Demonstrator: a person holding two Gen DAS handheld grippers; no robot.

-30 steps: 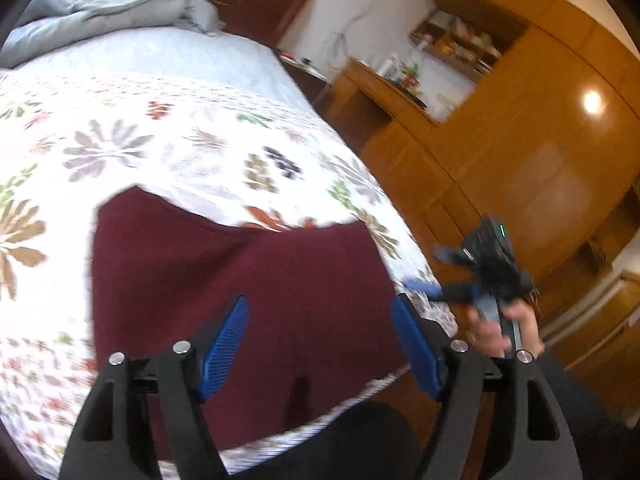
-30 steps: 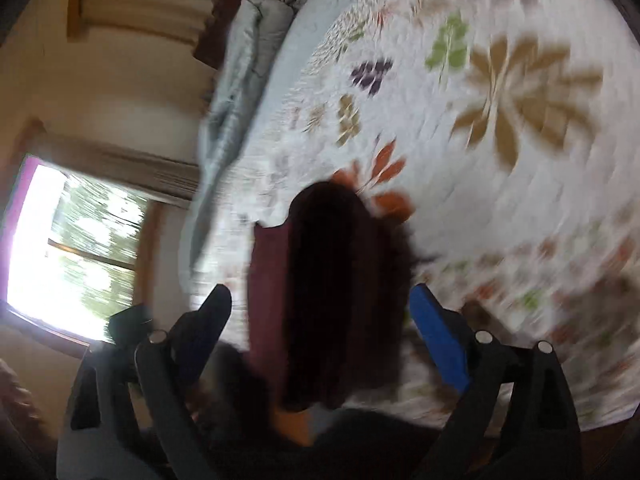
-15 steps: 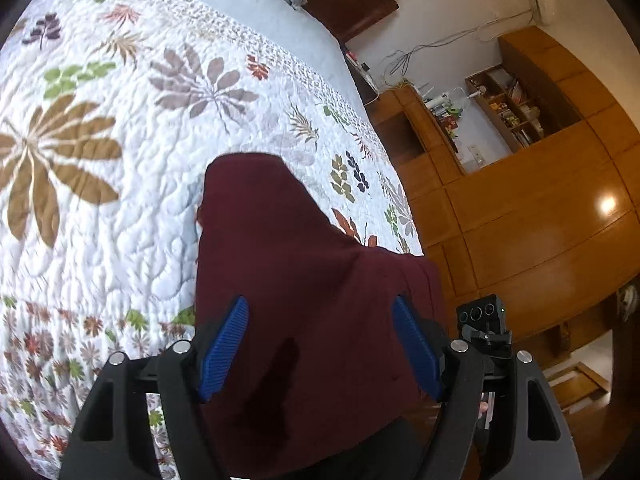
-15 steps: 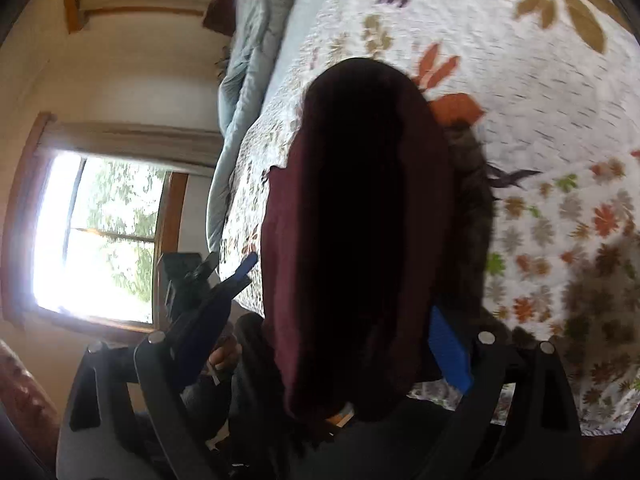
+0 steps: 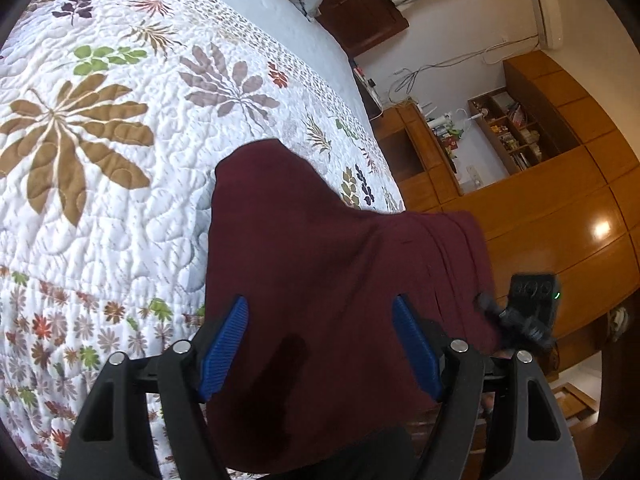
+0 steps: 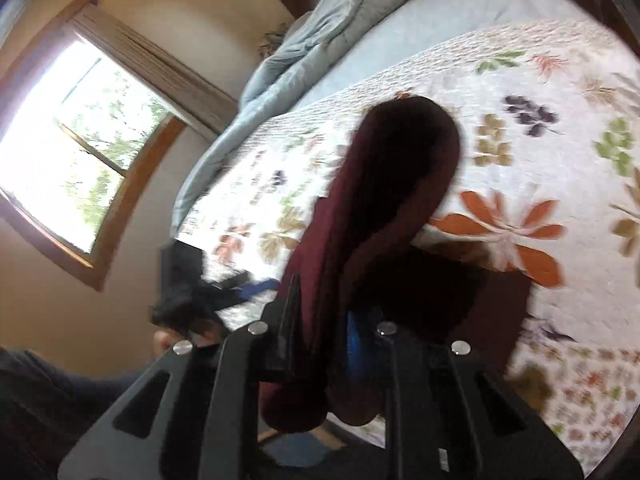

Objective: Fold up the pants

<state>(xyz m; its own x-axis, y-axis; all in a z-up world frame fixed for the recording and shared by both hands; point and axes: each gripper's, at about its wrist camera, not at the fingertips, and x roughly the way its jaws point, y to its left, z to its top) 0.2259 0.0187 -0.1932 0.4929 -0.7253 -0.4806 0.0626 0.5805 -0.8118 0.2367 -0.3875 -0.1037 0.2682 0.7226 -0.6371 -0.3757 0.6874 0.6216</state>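
Note:
Dark maroon pants point(image 5: 320, 240) lie on the floral quilt point(image 5: 100, 184) at the bed's near edge. My left gripper point(image 5: 320, 346) hovers just over the near part of the cloth. It is open, and its blue pads point(image 5: 224, 348) stand wide apart without pressing the fabric. In the right wrist view the pants point(image 6: 400, 160) rise in a lifted fold. My right gripper point(image 6: 324, 328) has its jaws closing on the fold, with cloth pinched between them. The right gripper point(image 5: 520, 312) also shows in the left wrist view, at the cloth's right edge.
A crumpled pale blue blanket point(image 6: 320, 40) lies at the head of the bed. Wooden cabinets point(image 5: 560, 220) and cluttered shelves point(image 5: 508, 132) stand beyond the bed's right side. A bright window point(image 6: 68, 140) is on the wall past the left side. The bed's edge is close below both grippers.
The right jaws went from wide apart to narrow around a fold of the pants, and that hand rolled. The left gripper sank closer to the cloth, still equally wide.

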